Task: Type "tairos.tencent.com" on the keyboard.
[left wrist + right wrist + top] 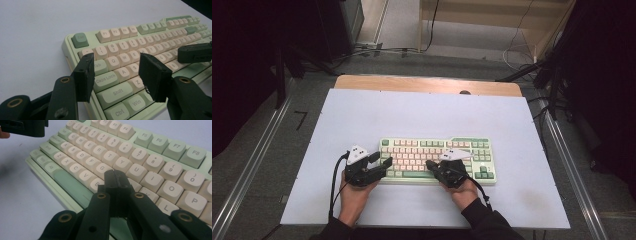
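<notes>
From above, your keyboard (437, 160) lies on the white table (362, 115), right of centre and toward the near edge, its long side running left to right. Your left tongs (384, 161) sit at the keyboard's left end, jaws apart with nothing between them, tips just at the corner keys. Your right tongs (430, 163) are over the lower middle rows, jaws pressed together and empty, pointing left across the keys. Your hands come in from the near edge, one behind each tool. In the left gripper view, your left tongs (115, 72) stand partly open above the left block of keys; Tab, Caps Lock, Shift, A and Z show in the gap between the jaws, and no pad touches a key that you can make out. The right tongs (195, 52) show at the right edge, over the keys. In the right gripper view, your right tongs (116, 176) are closed tight, tip hovering at or on the keys just near G and H; whether it presses one you cannot tell.
</notes>
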